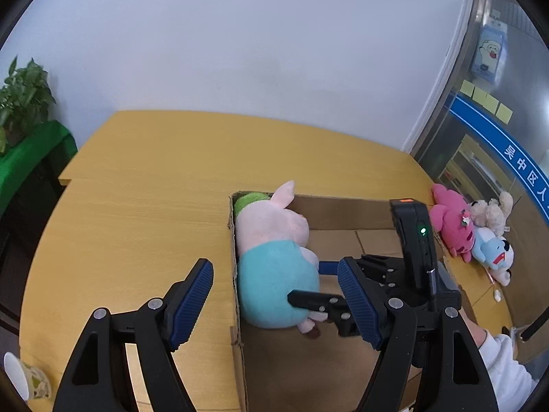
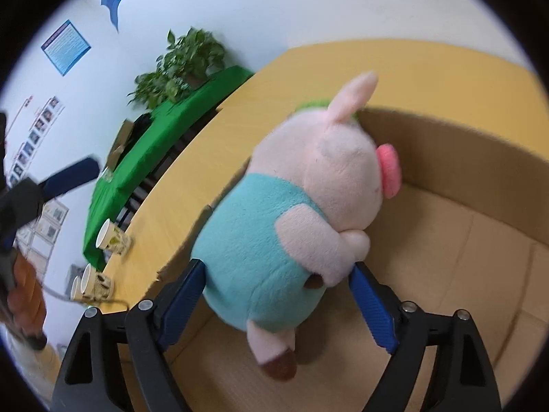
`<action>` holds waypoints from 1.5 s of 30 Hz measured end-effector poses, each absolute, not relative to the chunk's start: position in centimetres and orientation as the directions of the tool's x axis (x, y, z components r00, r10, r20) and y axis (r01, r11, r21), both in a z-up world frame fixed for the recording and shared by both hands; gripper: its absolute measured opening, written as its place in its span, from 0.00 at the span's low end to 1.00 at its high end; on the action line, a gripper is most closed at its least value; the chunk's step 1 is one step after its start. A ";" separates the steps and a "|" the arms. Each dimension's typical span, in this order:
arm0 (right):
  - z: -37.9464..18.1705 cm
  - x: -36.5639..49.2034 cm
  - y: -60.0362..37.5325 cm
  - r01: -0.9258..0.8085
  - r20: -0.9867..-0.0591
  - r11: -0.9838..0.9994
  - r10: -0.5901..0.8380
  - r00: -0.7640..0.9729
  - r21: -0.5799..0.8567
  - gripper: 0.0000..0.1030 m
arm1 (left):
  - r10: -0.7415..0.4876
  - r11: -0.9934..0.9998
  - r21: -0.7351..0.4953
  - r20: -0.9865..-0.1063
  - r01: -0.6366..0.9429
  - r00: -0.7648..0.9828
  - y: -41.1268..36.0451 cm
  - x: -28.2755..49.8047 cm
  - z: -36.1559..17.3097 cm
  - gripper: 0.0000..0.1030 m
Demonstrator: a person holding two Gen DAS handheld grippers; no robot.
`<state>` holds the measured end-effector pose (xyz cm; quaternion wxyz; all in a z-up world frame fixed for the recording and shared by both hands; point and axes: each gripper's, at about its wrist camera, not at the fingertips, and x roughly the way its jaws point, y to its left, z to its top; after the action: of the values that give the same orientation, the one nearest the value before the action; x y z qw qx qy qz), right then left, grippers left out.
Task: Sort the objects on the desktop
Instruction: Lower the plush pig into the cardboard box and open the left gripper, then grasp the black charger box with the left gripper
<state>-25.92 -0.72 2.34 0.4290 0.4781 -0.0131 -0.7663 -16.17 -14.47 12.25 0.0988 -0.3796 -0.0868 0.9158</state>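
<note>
A pink plush pig in a teal shirt lies inside an open cardboard box against its left wall, on top of something green. In the right wrist view the pig sits between my right gripper's blue pads, which stand wide apart beside its body and do not squeeze it. My left gripper is open and empty, hovering over the box's left wall. The right gripper's body shows inside the box in the left wrist view.
The box stands on a yellow wooden table. A pink plush, a beige plush and a white-blue plush lie at the table's right edge. Paper cups stand at the left edge. A green-covered stand with plants is beyond.
</note>
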 end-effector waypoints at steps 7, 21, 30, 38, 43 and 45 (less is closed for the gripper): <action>10.8 -18.5 7.4 0.674 -0.642 -0.669 -0.672 -0.369 0.313 0.84 | 0.156 -0.986 -0.142 -0.576 -0.090 -0.803 -14.3 -8.1 16.8 0.89; 7.8 5.5 33.5 0.459 -0.642 -0.858 -0.490 -0.590 0.232 1.00 | 0.315 -0.949 -0.206 -0.571 -0.239 -0.758 -5.1 6.2 10.9 0.99; 0.4 9.1 34.4 0.514 -0.689 -0.815 -0.534 -0.490 0.266 1.00 | 0.526 -0.841 -0.344 -0.703 -0.418 -0.479 7.9 5.1 2.7 0.98; -2.5 7.2 31.7 0.591 -0.706 -0.767 -0.562 -0.430 0.251 0.99 | 0.538 -0.826 -0.411 -0.779 -0.386 -0.322 13.0 3.0 -3.5 0.83; -2.5 10.2 30.5 0.670 -0.692 -0.685 -0.631 -0.349 0.286 0.99 | 0.571 -0.794 -0.445 -0.779 -0.414 -0.260 13.7 6.4 -4.3 0.84; -2.6 12.0 30.3 0.708 -0.716 -0.658 -0.621 -0.319 0.256 0.99 | 0.590 -0.777 -0.477 -0.779 -0.412 -0.211 13.1 7.8 -4.6 0.83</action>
<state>12.02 30.32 -2.63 0.4100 0.4155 0.0524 -0.8103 7.82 13.14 -4.64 0.3236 -0.5382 -0.0829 0.7738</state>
